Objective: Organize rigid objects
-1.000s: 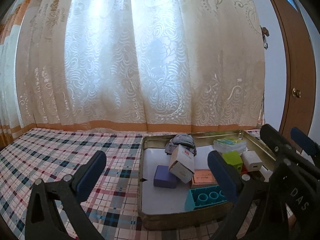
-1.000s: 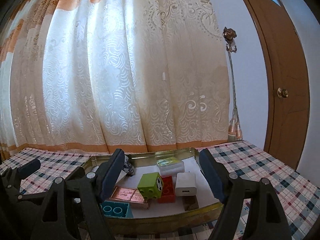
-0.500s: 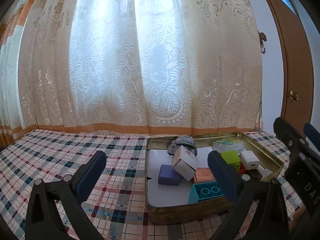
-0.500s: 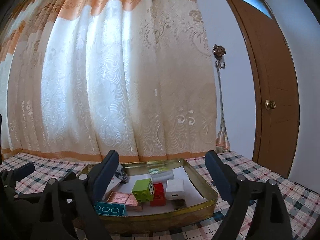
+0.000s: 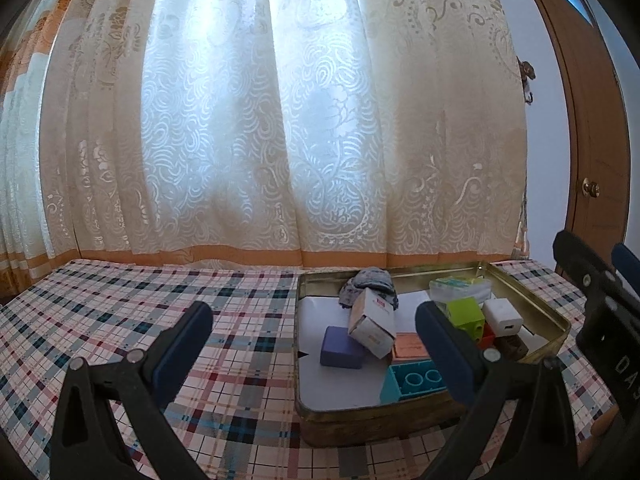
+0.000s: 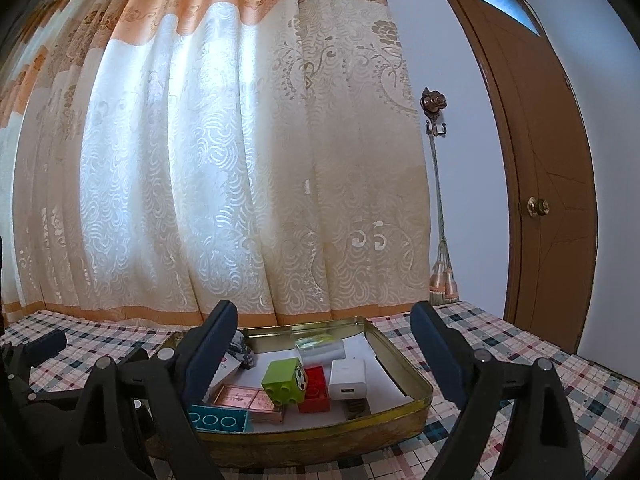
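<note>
Blue-padded right tongs [image 6: 322, 354], jaws just widened with nothing between them, and left tongs [image 5: 312, 354], spread and empty, hover before the brass tin [image 6: 416, 376] at lower centre, where blocks, boxes and a charger [image 6: 347, 374] lie gathered, seemingly sorted.

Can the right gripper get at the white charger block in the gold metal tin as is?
Probably yes. The right gripper is open and empty, the white charger block lies uncovered in the gold metal tin; the red brick crowds one side.
</note>
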